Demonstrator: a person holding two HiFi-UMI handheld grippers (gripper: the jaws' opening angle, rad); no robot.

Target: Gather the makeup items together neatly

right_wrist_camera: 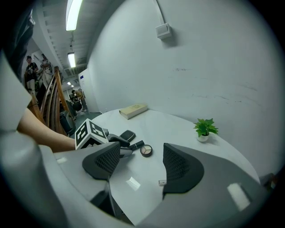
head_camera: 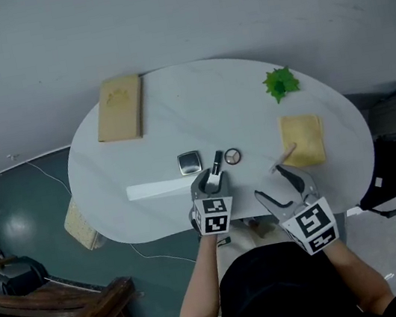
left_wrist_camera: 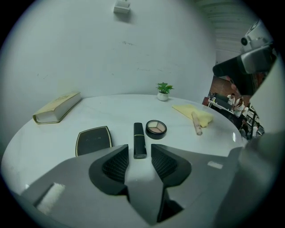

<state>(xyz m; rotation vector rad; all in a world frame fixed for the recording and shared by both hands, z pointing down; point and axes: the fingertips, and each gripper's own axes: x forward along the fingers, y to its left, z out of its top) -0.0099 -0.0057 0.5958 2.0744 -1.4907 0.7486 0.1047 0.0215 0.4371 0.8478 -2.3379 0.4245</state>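
Left gripper (left_wrist_camera: 139,151) fingers parted astride glossy black lipstick tube (left_wrist_camera: 139,138) — no contact, right gripper (right_wrist_camera: 141,151) released (empty), white tabletop (head_camera: 175,112).

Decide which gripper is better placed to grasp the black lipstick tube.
Left. The left gripper sits right at the lipstick tube, its near end between the parted jaws; the right gripper hangs open over bare table.

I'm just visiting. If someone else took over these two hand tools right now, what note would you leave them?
Left gripper: open, jaws either side of the black lipstick tube's near end, not gripping.
Right gripper: open, empty, above the white table.
Done: black square compact, lipstick and round eyeshadow palette lie close together.
Left: the beige stick lies apart on the yellow cloth; bring it over, tidy the group.
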